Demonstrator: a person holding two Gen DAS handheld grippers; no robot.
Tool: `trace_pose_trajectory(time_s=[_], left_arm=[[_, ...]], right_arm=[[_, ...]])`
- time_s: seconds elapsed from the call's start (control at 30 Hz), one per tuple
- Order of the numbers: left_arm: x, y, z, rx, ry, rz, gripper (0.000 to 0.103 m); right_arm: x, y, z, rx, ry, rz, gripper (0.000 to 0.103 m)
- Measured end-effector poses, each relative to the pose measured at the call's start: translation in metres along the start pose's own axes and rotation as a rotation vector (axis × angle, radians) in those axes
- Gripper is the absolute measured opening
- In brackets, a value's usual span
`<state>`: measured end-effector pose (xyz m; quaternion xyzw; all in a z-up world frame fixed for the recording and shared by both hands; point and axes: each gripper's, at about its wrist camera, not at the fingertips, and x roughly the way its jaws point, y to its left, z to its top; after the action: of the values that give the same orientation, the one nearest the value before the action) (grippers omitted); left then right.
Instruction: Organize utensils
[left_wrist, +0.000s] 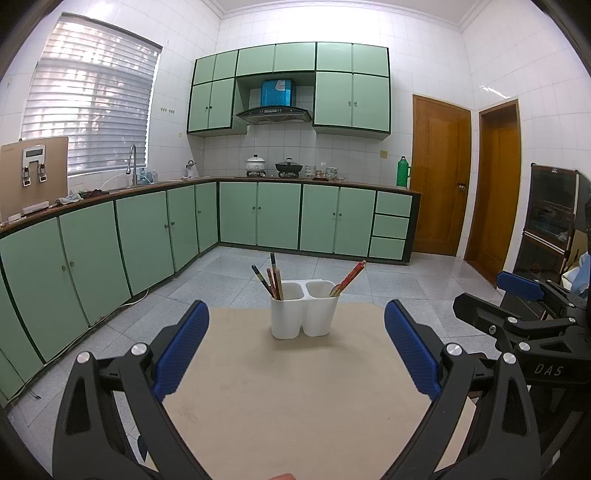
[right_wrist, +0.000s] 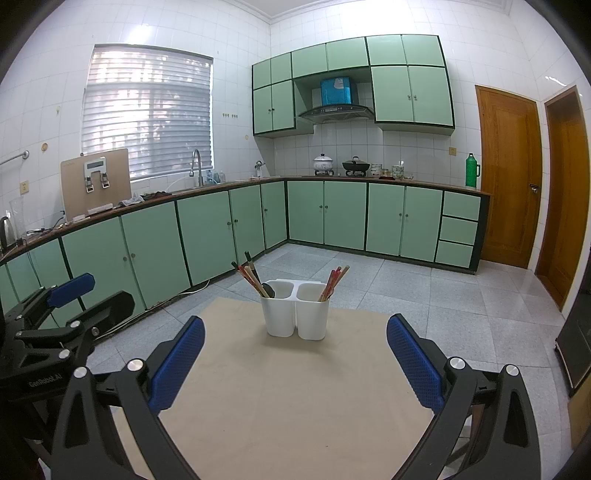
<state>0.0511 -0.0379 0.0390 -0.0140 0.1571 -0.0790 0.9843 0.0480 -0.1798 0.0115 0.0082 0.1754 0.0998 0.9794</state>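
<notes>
A white two-compartment utensil holder stands upright near the far edge of a beige table. Its left compartment holds several chopsticks and a dark utensil; its right compartment holds reddish chopsticks. My left gripper is open and empty, well short of the holder. My right gripper is open and empty, also short of it. The right gripper shows at the right edge of the left wrist view; the left gripper shows at the left edge of the right wrist view.
Green floor cabinets with a worktop run along the left and far walls. Two wooden doors are at the right. A dark glass-fronted cabinet stands right of the table. Grey tiled floor surrounds the table.
</notes>
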Motion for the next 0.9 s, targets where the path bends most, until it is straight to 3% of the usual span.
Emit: trace_pose_trajectory(time_s=[0.9], left_arm=[[-0.0007,-0.0005,-0.0003,0.002,0.0,0.0,0.093]], right_arm=[[-0.0011,0.0017,0.0001,-0.001,-0.001,0.002,0.097]])
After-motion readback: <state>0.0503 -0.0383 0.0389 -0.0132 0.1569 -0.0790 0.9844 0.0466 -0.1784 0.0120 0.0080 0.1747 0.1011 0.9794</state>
